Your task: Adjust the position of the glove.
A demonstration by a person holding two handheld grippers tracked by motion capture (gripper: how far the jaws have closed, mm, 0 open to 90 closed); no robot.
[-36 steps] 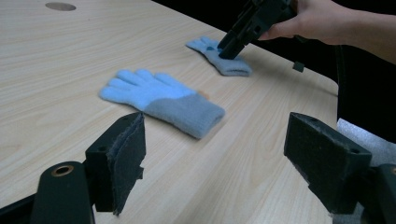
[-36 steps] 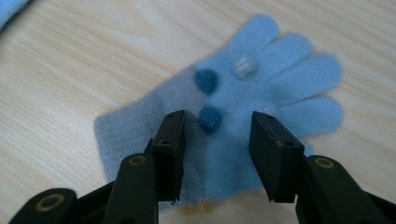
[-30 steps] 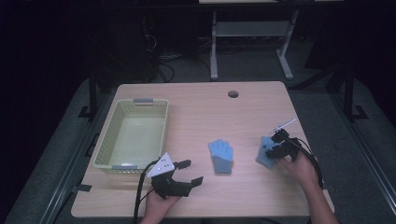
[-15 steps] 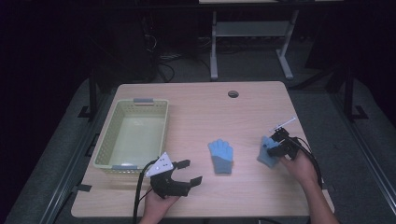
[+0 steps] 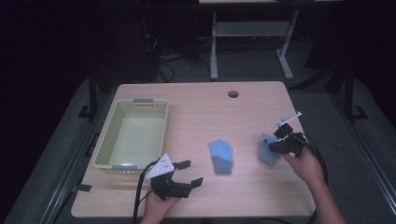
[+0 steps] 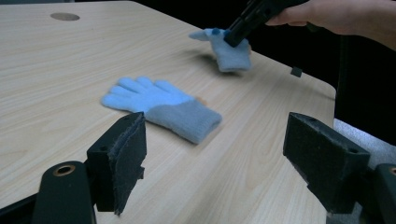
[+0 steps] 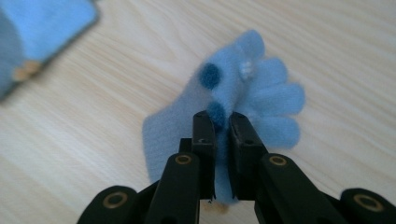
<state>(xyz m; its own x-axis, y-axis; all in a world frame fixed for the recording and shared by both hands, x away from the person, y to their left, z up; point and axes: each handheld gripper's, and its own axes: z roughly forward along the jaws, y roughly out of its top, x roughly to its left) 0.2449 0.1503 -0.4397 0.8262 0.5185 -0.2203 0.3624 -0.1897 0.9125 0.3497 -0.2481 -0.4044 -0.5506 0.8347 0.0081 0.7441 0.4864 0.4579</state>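
— Right gripper (image 5: 276, 143), state? 
— Clamped on a small light blue fleece glove with dark blue dots (image 7: 243, 100). Jaws pressed close together with a fold of the fabric pinched between them, seen plainly in the right gripper view. Held in the person's right hand (image 5: 303, 163) at the right side of the pale wooden table (image 5: 201, 107).

— Glove lifted or lying?
— Raised a little off the wood, judging by the left gripper view: hanging from the black jaws, a soft shadow beneath. Fingers spread out, cuff end drooping down.

— And the left gripper (image 5: 190, 173)?
— Released. Jaws spread wide apart, nothing between the black foam pads (image 6: 123, 161). Sitting low at the near edge of the table, aimed towards the middle, grey three-cornered plate on top, cable trailing off the near edge.

— Ahead of it?
— A second light blue knitted glove with a grey-blue cuff (image 5: 220, 156), lying flat on the wood near the middle, fingers pointing away from the person, cuff towards the near edge. Apart from both grippers, roughly between them.

— Any containers?
— One: a pale yellow-green plastic basket with a lattice wall (image 5: 103, 142), rectangular, at the left side of the table, just beyond the left gripper. Nothing inside, bare floor showing. Grey tabs on its far and near rims.

— Farther out?
— A round cable hole (image 5: 233, 94) near the far edge of the tabletop.
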